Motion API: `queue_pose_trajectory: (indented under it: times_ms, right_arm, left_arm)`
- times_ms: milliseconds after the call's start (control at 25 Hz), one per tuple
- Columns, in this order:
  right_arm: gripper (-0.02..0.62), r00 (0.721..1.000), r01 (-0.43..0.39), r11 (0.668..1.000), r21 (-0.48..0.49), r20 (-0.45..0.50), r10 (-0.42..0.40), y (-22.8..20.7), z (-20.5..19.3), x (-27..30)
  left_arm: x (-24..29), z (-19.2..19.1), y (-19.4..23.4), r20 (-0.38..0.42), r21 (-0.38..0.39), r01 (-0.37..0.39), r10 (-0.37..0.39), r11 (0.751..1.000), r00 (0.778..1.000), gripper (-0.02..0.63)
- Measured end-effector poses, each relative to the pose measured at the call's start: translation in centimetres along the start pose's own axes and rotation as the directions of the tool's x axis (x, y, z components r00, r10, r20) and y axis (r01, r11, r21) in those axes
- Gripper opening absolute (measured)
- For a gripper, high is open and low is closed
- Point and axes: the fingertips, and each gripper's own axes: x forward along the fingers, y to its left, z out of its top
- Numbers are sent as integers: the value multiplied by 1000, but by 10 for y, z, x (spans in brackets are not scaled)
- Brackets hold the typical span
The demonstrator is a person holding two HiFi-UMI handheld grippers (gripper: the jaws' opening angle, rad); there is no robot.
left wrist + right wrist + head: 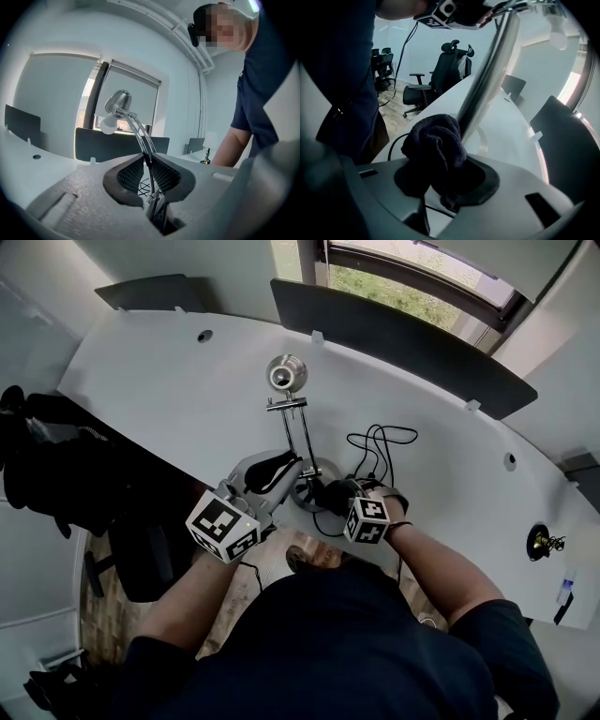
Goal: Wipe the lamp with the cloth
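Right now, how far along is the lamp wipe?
Done: the left gripper is shut on the lamp arm, steadying it, and the right gripper is shut on the cloth. In hand: the cloth sits low against the arm, apparently touching it. Left: the upper arm and the lamp head. I cannot tell what has been wiped already.

lamp: chrome, upright | cloth: dark, bunched, against lamp's stem
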Motion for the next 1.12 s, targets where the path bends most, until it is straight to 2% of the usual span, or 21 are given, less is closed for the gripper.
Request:
queue_pose_trajectory:
  times_ms: [320, 520, 720, 840, 1000, 1120]
  right_arm:
    - [140, 1000, 8, 997, -74, 17, -7, -44, -9, 6]
    - [140, 1000, 4, 989, -151, 21, -1, -70, -1, 18]
    - [140, 1000, 17, 984, -177, 25, -13, -92, 9, 28]
    - [140, 999, 28, 987, -159, 22, -25, -102, 15, 36]
    - [140, 999, 40, 996, -78, 9, -39, -111, 20, 42]
    - [140, 999, 54, 997, -51, 3, -54, -110, 20, 38]
  left_arm:
    - [0, 0, 0, -4, -3, -64, 64, 998, 998, 52]
    - [1, 1, 1, 2, -13, -116, 116, 993, 993, 51]
    - [1, 1, 0, -6, -14, -155, 155, 988, 988, 51]
    - [1, 1, 1, -9, -20, -170, 170, 985, 985, 51]
    - [1, 1, 2, -7, -35, -178, 177, 983, 984, 51]
    - [0, 0, 2, -4, -43, -176, 176, 983, 984, 51]
